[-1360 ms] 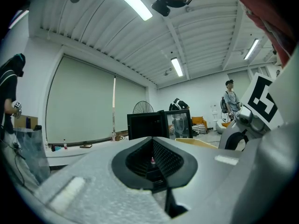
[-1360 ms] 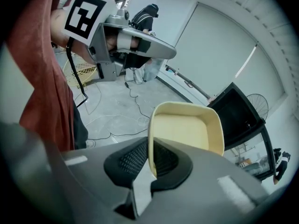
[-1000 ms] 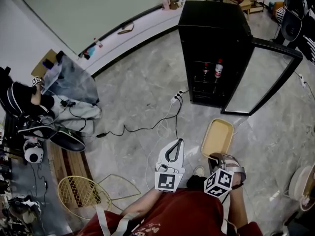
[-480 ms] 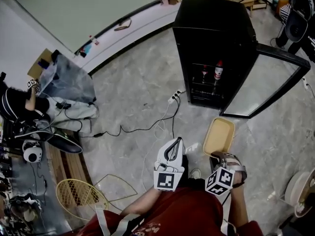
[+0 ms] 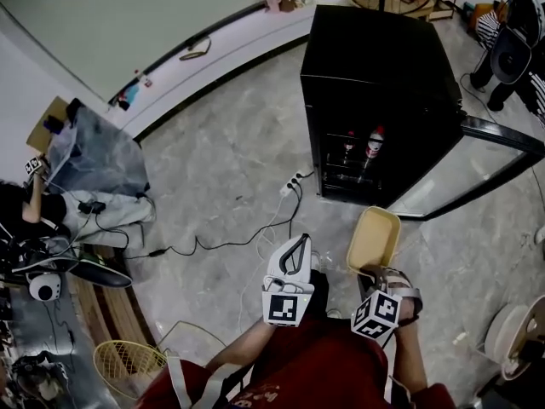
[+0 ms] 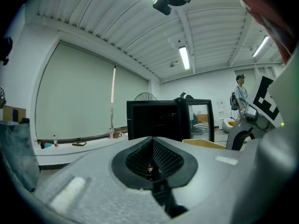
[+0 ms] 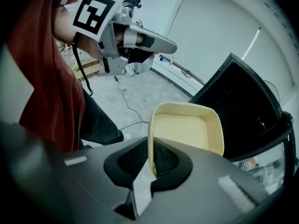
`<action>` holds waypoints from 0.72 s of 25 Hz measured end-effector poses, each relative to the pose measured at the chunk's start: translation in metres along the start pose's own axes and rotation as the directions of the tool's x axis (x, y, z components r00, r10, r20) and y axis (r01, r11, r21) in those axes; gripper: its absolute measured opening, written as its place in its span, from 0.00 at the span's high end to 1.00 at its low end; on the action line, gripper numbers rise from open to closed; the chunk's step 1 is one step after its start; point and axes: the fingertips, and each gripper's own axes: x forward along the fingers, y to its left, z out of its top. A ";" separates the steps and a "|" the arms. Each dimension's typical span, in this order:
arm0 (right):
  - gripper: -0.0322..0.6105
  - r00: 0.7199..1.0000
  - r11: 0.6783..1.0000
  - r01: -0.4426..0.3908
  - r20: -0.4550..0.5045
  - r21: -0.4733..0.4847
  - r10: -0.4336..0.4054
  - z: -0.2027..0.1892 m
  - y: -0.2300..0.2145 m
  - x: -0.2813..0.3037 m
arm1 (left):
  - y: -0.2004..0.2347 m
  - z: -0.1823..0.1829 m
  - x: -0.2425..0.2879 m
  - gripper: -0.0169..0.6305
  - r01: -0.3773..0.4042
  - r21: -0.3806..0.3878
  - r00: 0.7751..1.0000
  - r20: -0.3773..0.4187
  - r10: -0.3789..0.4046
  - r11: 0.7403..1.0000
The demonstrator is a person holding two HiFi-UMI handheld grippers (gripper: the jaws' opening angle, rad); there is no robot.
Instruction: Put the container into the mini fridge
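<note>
The black mini fridge (image 5: 375, 66) stands on the floor ahead with its glass door (image 5: 477, 173) swung open to the right; two bottles (image 5: 368, 146) stand on a shelf inside. My right gripper (image 5: 373, 273) is shut on the near rim of a pale yellow tray-like container (image 5: 373, 237), holding it just short of the fridge's open front. In the right gripper view the container (image 7: 180, 132) tilts up from the jaws (image 7: 150, 166) toward the fridge (image 7: 243, 106). My left gripper (image 5: 303, 240) hovers beside it, shut and empty; in its own view the tips (image 6: 152, 139) meet before the fridge (image 6: 159, 120).
A power strip with cables (image 5: 289, 184) lies on the marble floor left of the fridge. A wire basket (image 5: 128, 363) sits at lower left. A seated person, bags and gear (image 5: 85, 156) crowd the left side; another person (image 5: 511, 32) stands at the upper right.
Both grippers and the container have moved forward toward the fridge, which now sits closer and lower in the head view. The grip on the container is unchanged.
</note>
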 end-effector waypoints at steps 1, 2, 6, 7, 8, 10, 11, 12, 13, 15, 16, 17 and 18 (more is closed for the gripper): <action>0.92 1.000 1.000 0.000 -0.007 -0.003 0.000 0.005 -0.009 0.006 | 0.008 0.001 0.009 0.97 0.003 -0.004 1.000 0.002 -0.003 1.000; 0.92 1.000 1.000 -0.001 -0.012 -0.004 0.001 0.010 -0.018 0.011 | 0.016 0.001 0.018 0.97 0.005 -0.010 1.000 0.004 -0.005 1.000; 0.92 1.000 1.000 -0.007 -0.025 0.023 0.008 0.025 -0.047 0.029 | 0.036 0.000 0.052 0.97 0.034 -0.005 0.999 0.008 -0.034 0.999; 0.92 0.999 1.000 -0.009 -0.031 0.029 0.009 0.028 -0.054 0.034 | 0.041 0.000 0.060 0.97 0.042 -0.004 0.999 0.008 -0.042 0.999; 0.92 0.999 0.999 -0.010 -0.037 0.035 0.011 0.030 -0.060 0.038 | 0.045 -0.001 0.067 0.97 0.049 -0.005 0.999 0.008 -0.049 0.999; 0.92 0.999 0.999 -0.009 -0.047 0.044 0.011 0.035 -0.072 0.047 | 0.053 -0.002 0.080 0.97 0.060 -0.016 0.998 0.008 -0.060 0.998; 0.92 0.999 0.999 -0.007 -0.052 0.048 0.009 0.038 -0.078 0.051 | 0.057 -0.002 0.086 0.97 0.066 -0.023 0.998 0.009 -0.066 0.998; 0.92 0.998 0.999 -0.005 -0.056 0.051 0.007 0.040 -0.084 0.055 | 0.060 -0.003 0.092 0.97 0.073 -0.028 0.997 0.010 -0.073 0.997; 0.92 0.998 0.999 -0.002 -0.060 0.053 0.006 0.043 -0.090 0.059 | 0.064 -0.003 0.097 0.97 0.080 -0.032 0.997 0.013 -0.079 0.996; 0.92 0.998 0.998 0.004 -0.067 0.058 0.000 0.049 -0.101 0.067 | 0.075 -0.005 0.108 0.97 0.083 -0.040 0.996 0.022 -0.082 0.996; 0.92 0.998 0.998 0.007 -0.068 0.059 -0.003 0.053 -0.106 0.071 | 0.082 -0.007 0.112 0.97 0.081 -0.040 0.997 0.022 -0.080 0.996; 0.92 0.998 0.998 0.011 -0.067 0.059 -0.007 0.056 -0.110 0.074 | 0.089 -0.009 0.116 0.97 0.081 -0.035 0.997 0.018 -0.081 0.996; 0.92 0.998 0.998 0.014 -0.066 0.060 -0.010 0.058 -0.113 0.077 | 0.093 -0.011 0.121 0.97 0.086 -0.026 0.996 0.015 -0.085 0.996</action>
